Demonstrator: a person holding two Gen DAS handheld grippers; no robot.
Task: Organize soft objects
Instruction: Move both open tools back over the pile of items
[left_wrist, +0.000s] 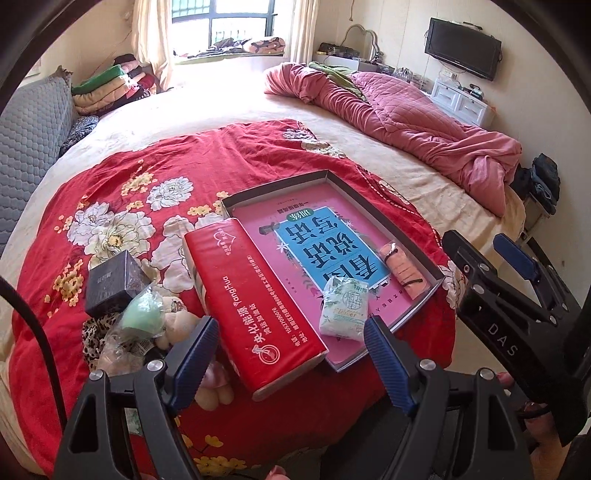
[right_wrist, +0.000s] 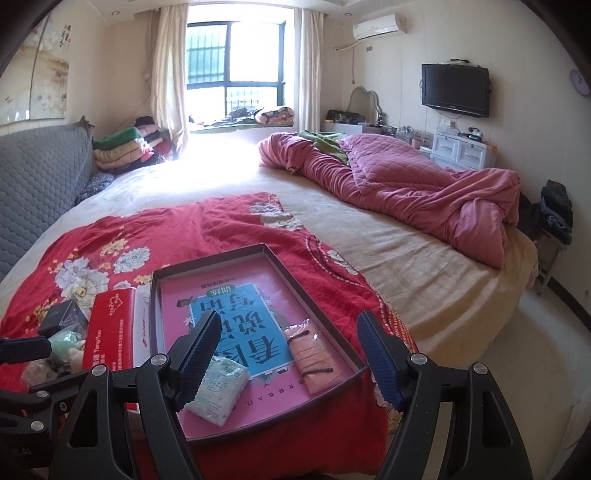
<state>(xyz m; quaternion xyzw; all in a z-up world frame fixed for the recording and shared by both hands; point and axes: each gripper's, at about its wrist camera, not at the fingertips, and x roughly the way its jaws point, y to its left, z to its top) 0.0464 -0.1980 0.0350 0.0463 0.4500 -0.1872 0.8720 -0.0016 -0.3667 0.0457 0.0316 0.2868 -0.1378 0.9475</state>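
Observation:
A shallow dark-rimmed tray (left_wrist: 413, 236) with a pink and blue book in it lies on the red floral cloth (left_wrist: 155, 177). In the tray lie a white-green tissue packet (left_wrist: 345, 308) and a folded orange cloth (left_wrist: 404, 269). A red tissue pack (left_wrist: 251, 306) leans on the tray's left edge. Left of it lie a green soft item in plastic (left_wrist: 142, 314), a beige plush toy (left_wrist: 181, 325) and a black box (left_wrist: 114, 282). My left gripper (left_wrist: 291, 362) is open and empty over the red pack. My right gripper (right_wrist: 291, 354) is open and empty above the tray (right_wrist: 325, 317), near the packet (right_wrist: 218, 387) and the orange cloth (right_wrist: 310, 358).
The cloth lies on a large cream bed (right_wrist: 424, 280). A pink quilt (right_wrist: 406, 184) is heaped at the far right. Folded blankets (right_wrist: 122, 147) are stacked by the grey headboard (right_wrist: 37, 184). A TV (right_wrist: 456, 88) and white drawers (right_wrist: 461, 147) stand by the right wall.

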